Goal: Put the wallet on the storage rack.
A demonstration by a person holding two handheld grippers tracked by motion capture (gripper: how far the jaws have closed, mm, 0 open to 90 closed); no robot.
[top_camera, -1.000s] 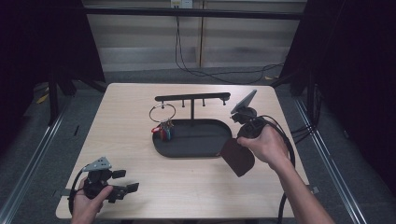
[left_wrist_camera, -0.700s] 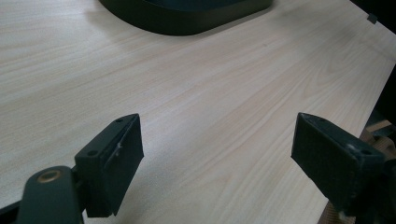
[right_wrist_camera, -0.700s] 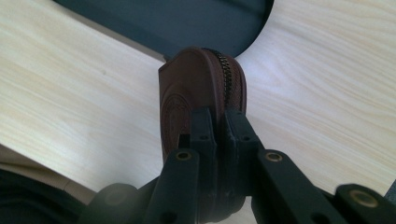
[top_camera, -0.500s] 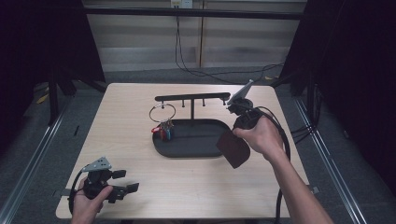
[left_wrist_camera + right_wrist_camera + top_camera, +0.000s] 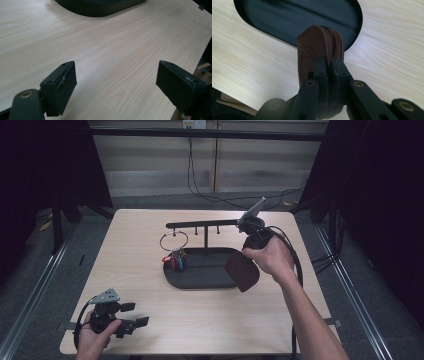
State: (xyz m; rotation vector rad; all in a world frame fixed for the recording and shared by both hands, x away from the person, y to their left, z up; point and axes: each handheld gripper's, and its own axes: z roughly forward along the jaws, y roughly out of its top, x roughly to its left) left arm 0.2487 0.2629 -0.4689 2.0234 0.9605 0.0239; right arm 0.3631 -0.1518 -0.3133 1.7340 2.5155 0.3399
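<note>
A brown zipped pouch [image 5: 242, 273] hangs from my right gripper [image 5: 246, 257], which is shut on its upper edge. The pouch [image 5: 318, 48] is above the right end of the black oval tray [image 5: 195, 279], partly over the rim and partly over the wood. In the right gripper view my right gripper [image 5: 329, 66] has both jaws pressed on the pouch beside its zip. My left gripper [image 5: 136, 315] rests low at the table's front left corner, open. In the left gripper view my left gripper [image 5: 117, 77] has nothing but bare wood between its jaws.
A black post with a crossbar [image 5: 202, 224] and small hooks rises from the tray. A key ring [image 5: 174, 241] with several keys and red and blue tags hangs down into the tray's left part. The tray's rim [image 5: 100, 10] lies far ahead of the left gripper.
My right gripper has carried the pouch up and to the left, from over the wood beside the tray to over the tray's right end. The left gripper has stayed put.
</note>
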